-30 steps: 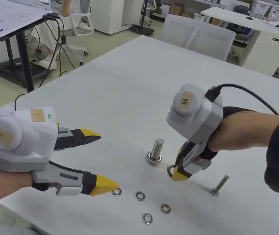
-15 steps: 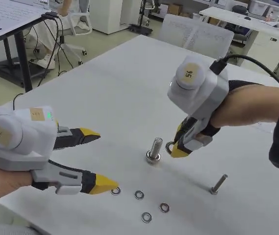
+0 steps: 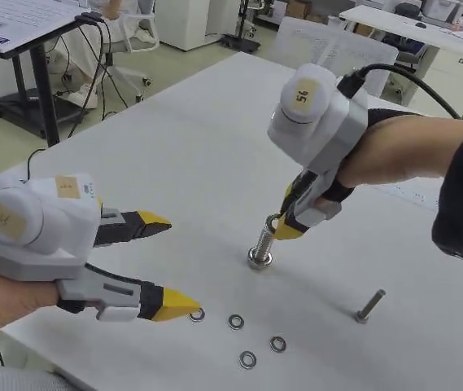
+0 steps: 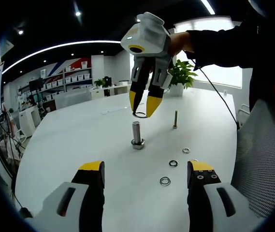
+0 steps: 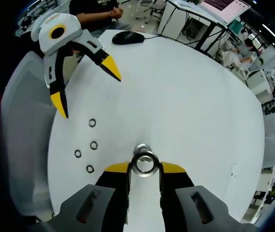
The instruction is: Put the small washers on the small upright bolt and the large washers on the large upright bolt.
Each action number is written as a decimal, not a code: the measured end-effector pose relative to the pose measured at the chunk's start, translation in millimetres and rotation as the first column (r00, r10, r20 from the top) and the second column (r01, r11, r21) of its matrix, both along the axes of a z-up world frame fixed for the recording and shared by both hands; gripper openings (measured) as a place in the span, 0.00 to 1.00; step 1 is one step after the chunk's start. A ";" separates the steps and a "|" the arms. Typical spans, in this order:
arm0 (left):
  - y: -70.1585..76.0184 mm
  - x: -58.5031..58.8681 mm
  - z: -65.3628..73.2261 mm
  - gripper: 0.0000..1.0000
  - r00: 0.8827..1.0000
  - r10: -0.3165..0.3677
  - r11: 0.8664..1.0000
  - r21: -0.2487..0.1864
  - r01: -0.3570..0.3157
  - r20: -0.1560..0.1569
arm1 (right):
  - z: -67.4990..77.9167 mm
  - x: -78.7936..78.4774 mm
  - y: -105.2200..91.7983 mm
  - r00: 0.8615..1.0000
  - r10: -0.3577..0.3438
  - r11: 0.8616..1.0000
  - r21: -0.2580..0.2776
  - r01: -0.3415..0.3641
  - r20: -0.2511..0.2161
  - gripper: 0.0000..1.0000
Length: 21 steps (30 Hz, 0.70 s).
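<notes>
Large washer (image 3: 272, 225) first: it is pinched flat between the closed tips of the right gripper (image 3: 284, 230), hanging just over the top of the large bolt (image 3: 261, 246) in the middle of the table (image 3: 190, 147). From the right gripper view the hole looks close to lined up with the bolt's end, though the ring is not over the thread yet.

To my eye this step calls for a level washer. The hole should sit squarely over the tip, then come straight down until the thread is through before the jaws let go. If the washer is tilted or let go early, I'd expect it to catch on the thread or bounce off across the table.

The left gripper (image 3: 174, 262) waits at the near left with its jaws spread wide and nothing in them. Its lower tip is just beside the nearest of the four small washers (image 3: 235, 322), which lie loose on the near side of the table.

No tray or box is on the table; the bolts do the holding. The large bolt has a ring (image 3: 257, 261) at its foot, nut or washer I cannot tell. The small bolt (image 3: 369, 305), off to the right and well apart, looks bare.
</notes>
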State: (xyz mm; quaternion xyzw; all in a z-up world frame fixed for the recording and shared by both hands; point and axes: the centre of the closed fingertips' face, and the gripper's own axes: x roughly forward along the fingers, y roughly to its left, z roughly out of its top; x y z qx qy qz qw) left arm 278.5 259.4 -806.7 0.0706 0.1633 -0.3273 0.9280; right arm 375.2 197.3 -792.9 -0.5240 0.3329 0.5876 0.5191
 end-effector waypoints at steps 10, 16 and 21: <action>3.2 -1.8 -2.8 0.69 1.000 0.001 1.000 -0.003 -0.001 -0.003 | -9.6 -1.1 7.9 1.000 0.015 0.999 -0.029 -0.016 -0.018 0.24; 4.7 -2.6 -5.1 0.69 1.000 0.002 1.000 -0.004 -0.002 -0.008 | -16.7 0.0 9.9 0.999 0.016 0.999 -0.047 -0.017 -0.032 0.24; 4.6 -2.9 -6.1 0.68 1.000 0.001 1.000 -0.005 -0.001 -0.011 | -20.4 0.2 8.9 0.999 0.019 0.998 -0.058 -0.021 -0.039 0.24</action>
